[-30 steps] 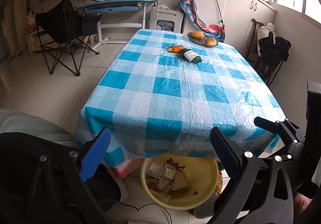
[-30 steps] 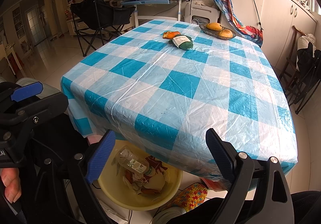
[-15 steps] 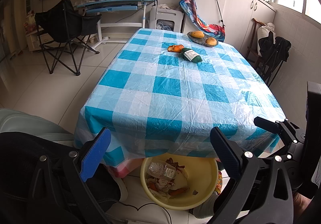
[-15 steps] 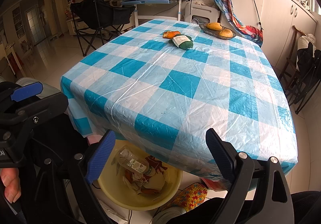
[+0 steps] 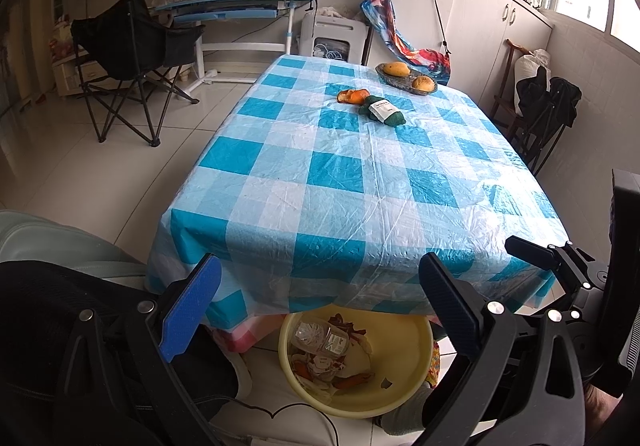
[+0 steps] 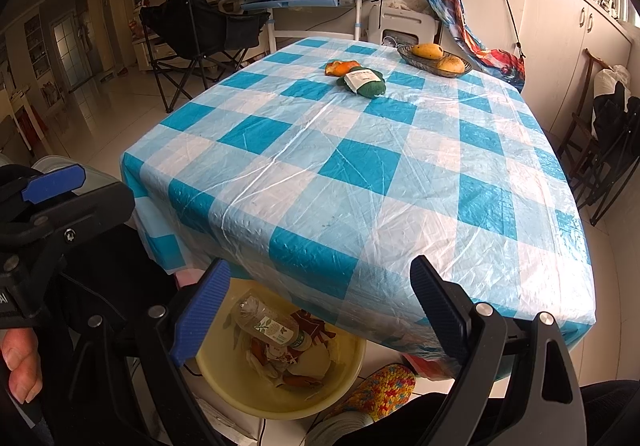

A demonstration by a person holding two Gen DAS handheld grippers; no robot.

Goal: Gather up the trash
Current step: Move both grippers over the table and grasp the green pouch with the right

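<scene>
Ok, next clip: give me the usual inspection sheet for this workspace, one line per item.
Surface: table under a blue and white checked plastic cloth, near half bare.
Job's things: orange peel on the far part of the table; yellow basin on the floor under the near edge, holding a plastic bottle, peel and scraps.
Clutter: green yarn skein touching or nearly touching the peel; fruit dish with two mangoes.
Grippers: left gripper and right gripper both open, empty, above the basin.
Cables: thin cable on the floor by the basin.
Surroundings: folding chair, desk, white cupboards.
</scene>
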